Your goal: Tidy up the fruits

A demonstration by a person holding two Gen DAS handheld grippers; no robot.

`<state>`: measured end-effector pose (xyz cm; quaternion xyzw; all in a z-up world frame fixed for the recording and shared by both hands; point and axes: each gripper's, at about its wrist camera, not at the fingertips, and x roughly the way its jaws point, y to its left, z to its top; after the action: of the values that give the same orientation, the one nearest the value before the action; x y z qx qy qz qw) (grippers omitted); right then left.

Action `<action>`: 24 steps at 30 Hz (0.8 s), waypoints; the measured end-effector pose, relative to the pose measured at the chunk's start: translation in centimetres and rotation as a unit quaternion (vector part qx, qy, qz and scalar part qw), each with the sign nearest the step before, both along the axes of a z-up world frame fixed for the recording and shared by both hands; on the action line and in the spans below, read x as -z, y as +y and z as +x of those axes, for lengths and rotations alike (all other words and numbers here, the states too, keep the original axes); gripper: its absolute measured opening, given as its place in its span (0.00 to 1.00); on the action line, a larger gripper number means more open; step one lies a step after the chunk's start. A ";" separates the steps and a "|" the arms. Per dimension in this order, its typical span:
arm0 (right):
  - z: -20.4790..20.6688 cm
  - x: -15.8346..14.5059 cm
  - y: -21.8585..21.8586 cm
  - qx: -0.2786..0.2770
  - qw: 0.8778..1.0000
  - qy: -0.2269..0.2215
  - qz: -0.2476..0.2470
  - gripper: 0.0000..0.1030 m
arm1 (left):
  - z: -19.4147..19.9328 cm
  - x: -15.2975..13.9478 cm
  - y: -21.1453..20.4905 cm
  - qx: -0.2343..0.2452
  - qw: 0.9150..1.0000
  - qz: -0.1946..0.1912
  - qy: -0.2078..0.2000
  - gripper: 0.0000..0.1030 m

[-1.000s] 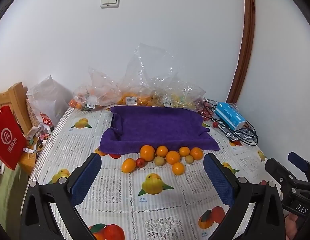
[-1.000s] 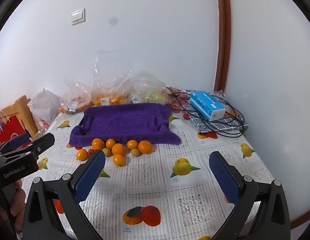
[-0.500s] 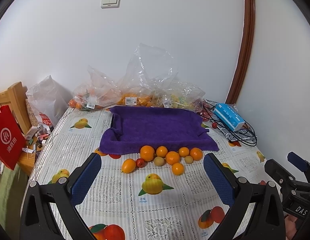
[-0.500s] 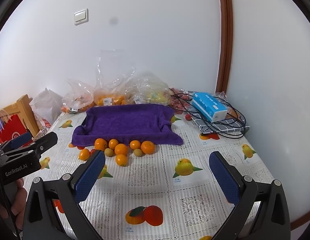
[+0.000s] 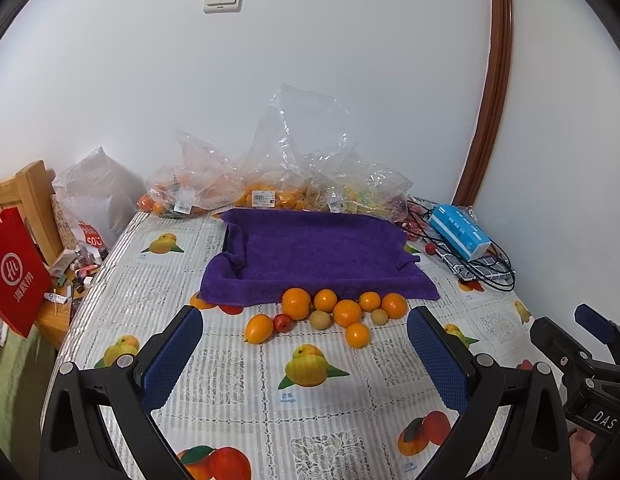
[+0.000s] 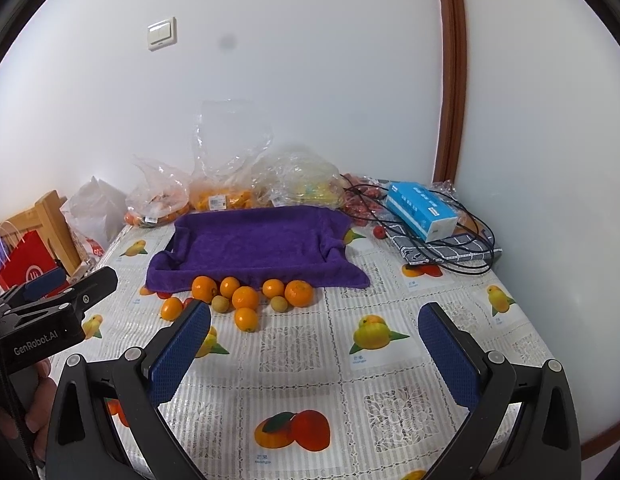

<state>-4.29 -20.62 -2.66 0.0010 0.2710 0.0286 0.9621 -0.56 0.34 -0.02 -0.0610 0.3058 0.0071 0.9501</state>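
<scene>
Several oranges (image 5: pixel 296 303) (image 6: pixel 246 297), two small brownish-green fruits (image 5: pixel 320 319) and a small red fruit (image 5: pixel 282 322) lie loose on the tablecloth, just in front of a tray covered by a purple towel (image 5: pixel 315 250) (image 6: pixel 256 238). My left gripper (image 5: pixel 306 344) is open and empty, held above the table short of the fruit. My right gripper (image 6: pixel 313 336) is open and empty, to the right of the fruit pile. Each gripper shows at the edge of the other's view.
Clear plastic bags of fruit (image 5: pixel 270 184) (image 6: pixel 230 188) line the wall behind the tray. A blue tissue box (image 5: pixel 459 232) (image 6: pixel 421 210) lies on a dark cloth with black cables at the back right. A red bag (image 5: pixel 14 272) and wooden furniture stand off the left edge.
The left view is nearly unchanged. In the right view the scene has drifted slightly right and closer. No fruit has moved.
</scene>
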 end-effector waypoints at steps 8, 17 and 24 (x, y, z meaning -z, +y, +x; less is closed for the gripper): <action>0.0 -0.2 0.2 -0.002 1.000 -0.001 0.000 0.99 | -0.3 -0.1 0.0 0.001 1.000 0.000 -0.002 1.00; -0.2 -0.2 0.0 -0.001 1.000 0.000 0.002 0.99 | -0.5 0.2 0.1 0.001 1.000 -0.002 -0.003 1.00; 0.0 -0.1 0.0 0.000 1.000 0.004 0.001 0.99 | -0.5 0.3 0.1 0.001 1.000 0.002 0.000 1.00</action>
<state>-4.29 -20.59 -2.54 0.0019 0.2748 0.0288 0.9611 -1.02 0.40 -0.29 -0.0586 0.3062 0.0069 0.9502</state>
